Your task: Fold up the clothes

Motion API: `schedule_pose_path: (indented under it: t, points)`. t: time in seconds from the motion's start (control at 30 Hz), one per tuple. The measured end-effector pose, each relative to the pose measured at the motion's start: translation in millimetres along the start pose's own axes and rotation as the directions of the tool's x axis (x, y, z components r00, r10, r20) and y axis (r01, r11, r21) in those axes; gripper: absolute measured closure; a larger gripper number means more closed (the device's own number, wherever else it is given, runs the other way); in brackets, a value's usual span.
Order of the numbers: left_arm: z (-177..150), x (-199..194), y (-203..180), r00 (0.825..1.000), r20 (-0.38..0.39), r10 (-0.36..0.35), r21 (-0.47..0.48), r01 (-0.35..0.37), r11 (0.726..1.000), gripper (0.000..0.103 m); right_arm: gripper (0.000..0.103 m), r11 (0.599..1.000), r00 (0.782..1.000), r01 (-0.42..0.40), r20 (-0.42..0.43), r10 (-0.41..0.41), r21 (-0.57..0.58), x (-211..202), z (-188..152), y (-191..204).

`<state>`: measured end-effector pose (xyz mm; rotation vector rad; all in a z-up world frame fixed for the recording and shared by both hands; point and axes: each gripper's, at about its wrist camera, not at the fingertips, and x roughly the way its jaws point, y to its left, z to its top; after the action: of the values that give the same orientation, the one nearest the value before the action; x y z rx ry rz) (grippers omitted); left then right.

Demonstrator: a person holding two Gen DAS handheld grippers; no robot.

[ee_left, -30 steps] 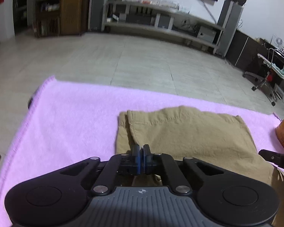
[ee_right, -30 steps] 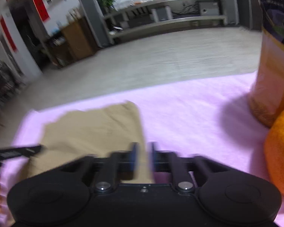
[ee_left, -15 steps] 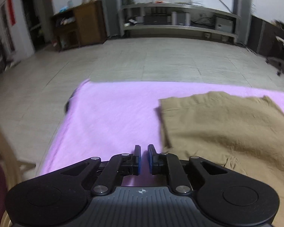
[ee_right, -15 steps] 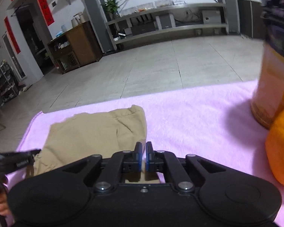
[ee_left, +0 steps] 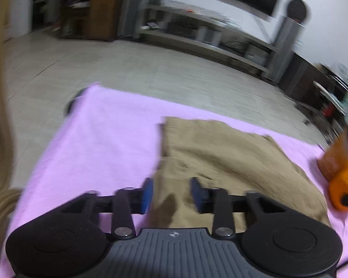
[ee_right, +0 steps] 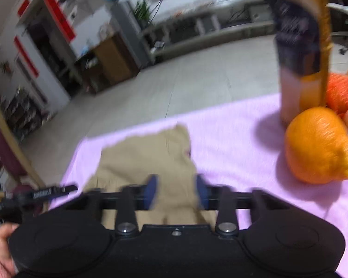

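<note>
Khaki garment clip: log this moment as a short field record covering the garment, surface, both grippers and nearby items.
garment: khaki garment, folded, lying flat
surface: pink cloth under the garment
left gripper: left gripper open, nothing held, above the garment's near left edge
right gripper: right gripper open, nothing held, above the garment's near right edge
nearby: orange fruit and tall carton on the cloth, right of the garment
image quality: motion blur in both views
</note>
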<state>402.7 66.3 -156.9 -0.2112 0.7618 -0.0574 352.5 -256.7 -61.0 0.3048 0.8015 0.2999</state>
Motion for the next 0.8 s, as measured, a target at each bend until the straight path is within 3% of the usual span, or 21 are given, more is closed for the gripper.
schedule_pose_path:
  t: [0.1, 0.17, 0.2, 0.37, 0.4, 0.43, 0.47, 0.5, 0.57, 0.63, 0.7, 0.8]
  points:
    - [-6.8, 16.7, -22.8, 1.0, 0.015, 0.028, 0.133, -0.03, 0.991, 0.086, 0.093, 0.999, 1.0, 0.001, -0.007, -0.001, -0.047, 20.6, -3.6, 6.0]
    - [-14.2, 42.4, -33.3, 0.979, -0.014, 0.202, 0.24, -0.193, 0.951, 0.091, 0.089, 0.999, 1.0, -0.018, -0.019, 0.018, -0.029, 36.2, -6.7, 3.5]
    - [-17.9, 44.6, -32.9, 0.97, 0.007, 0.243, 0.249, -0.237, 0.939, 0.09, 0.088, 0.999, 0.999, -0.027, -0.03, 0.027, -0.018, 42.7, -9.0, 2.0]
    - [-22.4, 35.2, -30.8, 0.957, 0.016, 0.289, 0.272, -0.282, 0.92, 0.091, 0.085, 0.997, 1.0, -0.004, -0.015, 0.003, -0.077, 53.1, -18.3, 2.9]
    - [-23.2, 33.7, -28.5, 0.955, 0.014, 0.297, 0.272, -0.29, 0.918, 0.09, 0.084, 0.994, 0.999, 0.052, -0.012, -0.053, -0.098, 57.6, -21.9, 0.6]
    - [-22.2, 32.3, -25.9, 0.955, 0.003, 0.295, 0.257, -0.286, 0.923, 0.09, 0.084, 0.985, 0.991, 0.129, -0.01, -0.131, -0.118, 63.8, -26.3, -3.2]
    - [-21.1, 31.0, -23.3, 0.956, -0.008, 0.293, 0.241, -0.282, 0.929, 0.09, 0.091, 0.969, 0.978, 0.205, -0.006, -0.208, -0.138, 69.9, -30.8, -7.0]
    - [-20.1, 29.5, -20.6, 0.957, -0.019, 0.29, 0.226, -0.278, 0.934, 0.091, 0.098, 0.969, 0.973, 0.226, -0.016, -0.229, -0.098, 72.0, -30.2, -15.6]
    - [-18.1, 20.9, -16.2, 0.959, -0.041, 0.279, 0.191, -0.267, 0.945, 0.091, 0.095, 0.979, 0.979, 0.197, -0.057, -0.195, 0.041, 69.3, -21.9, -35.1]
    - [-16.9, 0.5, -12.6, 0.966, -0.043, 0.256, 0.152, -0.246, 0.957, 0.091, 0.095, 0.985, 0.989, 0.145, -0.019, -0.144, 0.095, 46.2, -12.1, -37.0]
    - [-16.9, -30.3, -12.4, 0.976, -0.032, 0.217, 0.13, -0.212, 0.969, 0.091, 0.093, 0.99, 0.992, 0.122, 0.03, -0.124, 0.073, 14.5, -3.3, -25.7]
    - [-23.5, -92.2, -17.4, 0.984, 0.004, 0.177, 0.185, -0.175, 0.967, 0.09, 0.088, 0.996, 0.991, 0.063, 0.113, -0.069, 0.056, -44.7, -3.3, -6.0]
